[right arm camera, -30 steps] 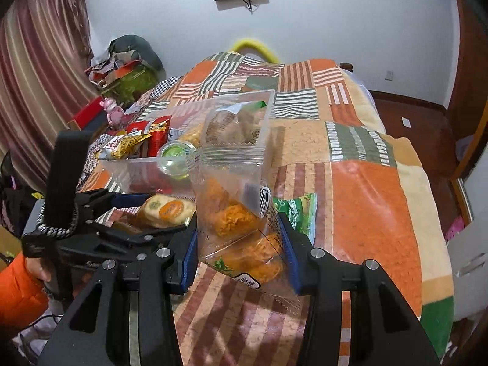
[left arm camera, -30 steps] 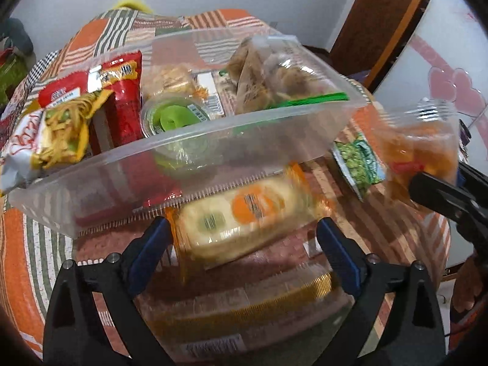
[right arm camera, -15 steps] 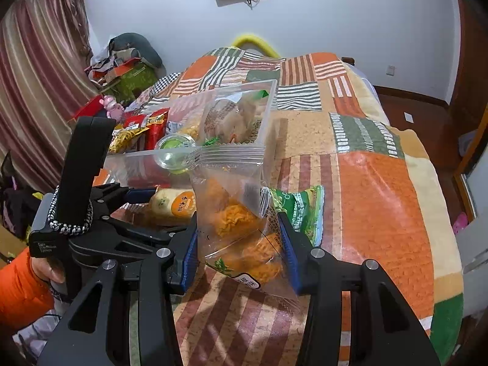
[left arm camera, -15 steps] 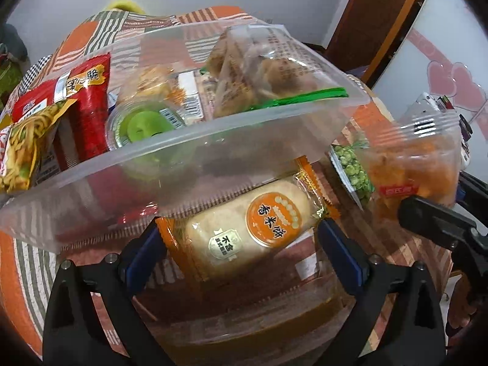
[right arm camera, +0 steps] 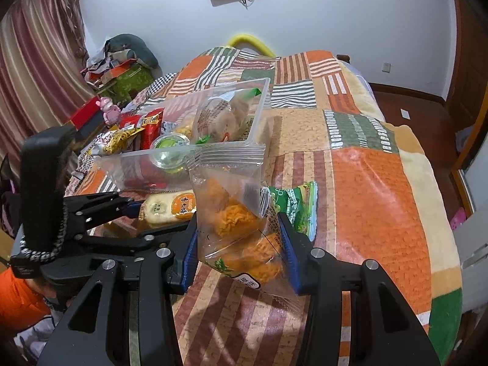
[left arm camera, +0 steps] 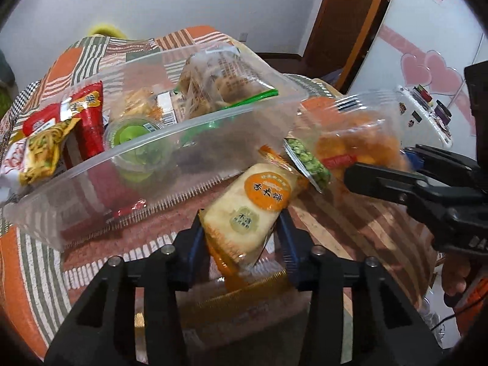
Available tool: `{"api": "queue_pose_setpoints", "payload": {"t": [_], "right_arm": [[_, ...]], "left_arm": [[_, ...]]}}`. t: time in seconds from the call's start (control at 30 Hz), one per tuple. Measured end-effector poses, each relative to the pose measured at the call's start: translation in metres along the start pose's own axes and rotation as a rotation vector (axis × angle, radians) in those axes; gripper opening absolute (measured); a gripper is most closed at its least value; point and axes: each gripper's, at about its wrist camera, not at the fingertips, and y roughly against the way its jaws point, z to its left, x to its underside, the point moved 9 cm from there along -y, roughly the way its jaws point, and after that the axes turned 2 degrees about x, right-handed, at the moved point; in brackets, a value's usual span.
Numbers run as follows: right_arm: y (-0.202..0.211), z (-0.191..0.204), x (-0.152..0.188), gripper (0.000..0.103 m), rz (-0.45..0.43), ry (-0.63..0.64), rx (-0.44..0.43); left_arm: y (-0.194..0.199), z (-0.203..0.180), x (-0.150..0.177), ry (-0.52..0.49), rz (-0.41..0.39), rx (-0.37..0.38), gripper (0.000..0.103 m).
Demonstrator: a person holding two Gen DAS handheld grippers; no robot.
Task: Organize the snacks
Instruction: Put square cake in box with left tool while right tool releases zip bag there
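Right now my left gripper (left arm camera: 242, 231) is closing its jaws on a rice cracker pack (left arm camera: 250, 210), a pale packet with an orange round label; the blue pads sit against its two sides and it tilts up between them, its top end leaning toward the clear plastic bin (left arm camera: 170, 164). My right gripper (right arm camera: 238, 238) is clenched on a zip bag of orange snacks (right arm camera: 235, 213), which stands upright between the pads, just in front of the bin's near corner.

Taking the bin as the landmark: it rests on the patchwork blanket (right arm camera: 375, 183) and holds a green jelly cup (left arm camera: 131, 128), a large clear bag of brown pastries (left arm camera: 219, 82) toward its far right corner, and a small pack of crisp pieces (left arm camera: 140, 100) beside the cup. Red snack packets (left arm camera: 88, 122) and a yellow noodle-print packet (left arm camera: 42, 149) lean over the bin's left rim. A green pea packet (right arm camera: 292, 207) lies on the blanket in front of the bin, just behind the zip bag. From the right wrist view, the cracker pack shows below the bin's near wall, to the left of the zip bag. An orange sleeve (right arm camera: 18, 299) shows behind the left gripper.
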Motion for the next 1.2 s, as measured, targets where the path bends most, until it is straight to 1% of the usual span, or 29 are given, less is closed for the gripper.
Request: {"api": "queue_pose_setpoints", "payload": {"t": [0.27, 0.37, 0.63, 0.83, 0.93, 1.07, 1.2], "right_arm": [[0.009, 0.001, -0.004, 0.043, -0.018, 0.0, 0.002], [0.012, 0.004, -0.005, 0.043, -0.024, 0.003, 0.002], [0.02, 0.019, -0.012, 0.043, -0.047, 0.019, -0.004], [0.027, 0.036, -0.025, 0.043, -0.082, 0.041, -0.014], [0.03, 0.046, -0.038, 0.043, -0.108, 0.062, -0.019], [0.033, 0.058, -0.057, 0.043, -0.156, 0.09, -0.017], [0.029, 0.067, -0.079, 0.043, -0.195, 0.104, -0.019]], "left_arm": [[0.029, 0.012, 0.013, 0.032, -0.021, -0.012, 0.034], [0.04, 0.017, 0.014, 0.036, -0.037, -0.033, 0.033], [0.085, 0.018, 0.011, 0.024, -0.123, -0.068, 0.032], [0.117, 0.022, 0.001, 0.027, -0.197, -0.106, 0.033], [0.133, 0.03, -0.009, 0.041, -0.235, -0.121, 0.033], [0.145, 0.047, -0.025, 0.072, -0.272, -0.142, 0.033], [0.146, 0.065, -0.042, 0.103, -0.299, -0.17, 0.033]]}}
